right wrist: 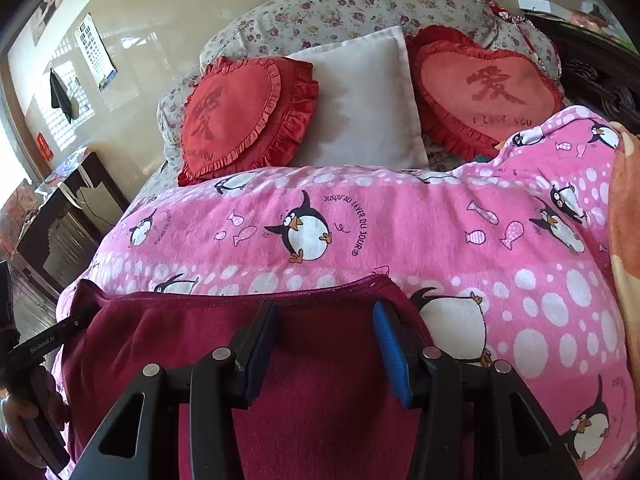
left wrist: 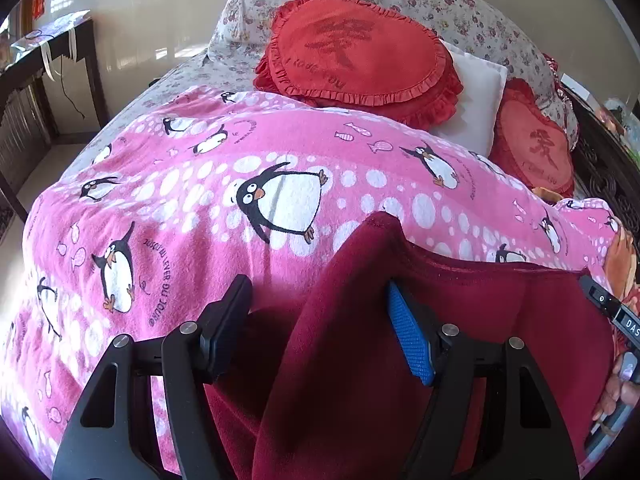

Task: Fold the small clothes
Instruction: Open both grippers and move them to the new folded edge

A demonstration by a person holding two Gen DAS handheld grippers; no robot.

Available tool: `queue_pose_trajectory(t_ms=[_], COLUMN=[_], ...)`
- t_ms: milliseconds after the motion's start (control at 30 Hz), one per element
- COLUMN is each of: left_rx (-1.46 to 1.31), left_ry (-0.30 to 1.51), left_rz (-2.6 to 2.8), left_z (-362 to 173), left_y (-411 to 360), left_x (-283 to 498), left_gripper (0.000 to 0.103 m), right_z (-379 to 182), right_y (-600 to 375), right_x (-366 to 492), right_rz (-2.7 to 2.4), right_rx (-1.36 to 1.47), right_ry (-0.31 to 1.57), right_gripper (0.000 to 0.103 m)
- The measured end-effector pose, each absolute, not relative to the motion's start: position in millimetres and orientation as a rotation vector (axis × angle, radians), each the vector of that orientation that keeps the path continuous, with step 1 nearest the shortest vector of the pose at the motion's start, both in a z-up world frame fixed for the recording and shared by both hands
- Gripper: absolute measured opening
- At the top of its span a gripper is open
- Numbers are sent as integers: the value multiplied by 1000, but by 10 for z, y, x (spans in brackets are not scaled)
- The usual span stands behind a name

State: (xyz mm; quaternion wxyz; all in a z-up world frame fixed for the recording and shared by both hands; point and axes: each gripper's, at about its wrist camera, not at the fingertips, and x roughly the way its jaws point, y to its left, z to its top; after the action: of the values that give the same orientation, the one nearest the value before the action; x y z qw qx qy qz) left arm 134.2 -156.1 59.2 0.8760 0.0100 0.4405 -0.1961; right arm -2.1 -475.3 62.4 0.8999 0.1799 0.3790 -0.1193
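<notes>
A dark red fleece garment [left wrist: 480, 320] lies on a pink penguin blanket [left wrist: 180, 200] covering the bed. In the left wrist view one edge of the garment rises as a fold between the fingers of my left gripper [left wrist: 318, 284]. The jaws stand wide, and the left finger is apart from the cloth, so it is open. In the right wrist view my right gripper [right wrist: 325, 306] hovers open just behind the hem of the garment [right wrist: 320, 400], with flat cloth under its fingers. Each view catches the other gripper at its edge, held in a hand [left wrist: 616, 392].
Two red heart cushions [right wrist: 240, 120] [right wrist: 480, 92] and a white pillow [right wrist: 360, 108] lean on floral bedding at the head of the bed. There is a dark wooden table [left wrist: 40, 100] at the left, a carved dark headboard [right wrist: 600, 72] at the right, and an orange cloth [right wrist: 624, 220] at the right edge.
</notes>
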Motion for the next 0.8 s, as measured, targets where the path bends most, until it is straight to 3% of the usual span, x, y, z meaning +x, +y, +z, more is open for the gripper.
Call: queue_pose_trajectory(t_ms=[333, 600, 800], left_rx=[34, 65, 65], left_ry=[888, 898, 915], left_rz=[-423, -419, -424], left_z=[826, 883, 889], left_y=[-1384, -1306, -1169], left_x=[1019, 778, 566], left_gripper=[70, 70, 70], right_z=[1030, 647, 874], right_y=[-4381, -4555, -4518], right_x=[-747, -899, -1035], right_rz=[-221, -313, -341], right_rx=[317, 359, 367], right_ry=[760, 846, 808], right_gripper=[47, 48, 48])
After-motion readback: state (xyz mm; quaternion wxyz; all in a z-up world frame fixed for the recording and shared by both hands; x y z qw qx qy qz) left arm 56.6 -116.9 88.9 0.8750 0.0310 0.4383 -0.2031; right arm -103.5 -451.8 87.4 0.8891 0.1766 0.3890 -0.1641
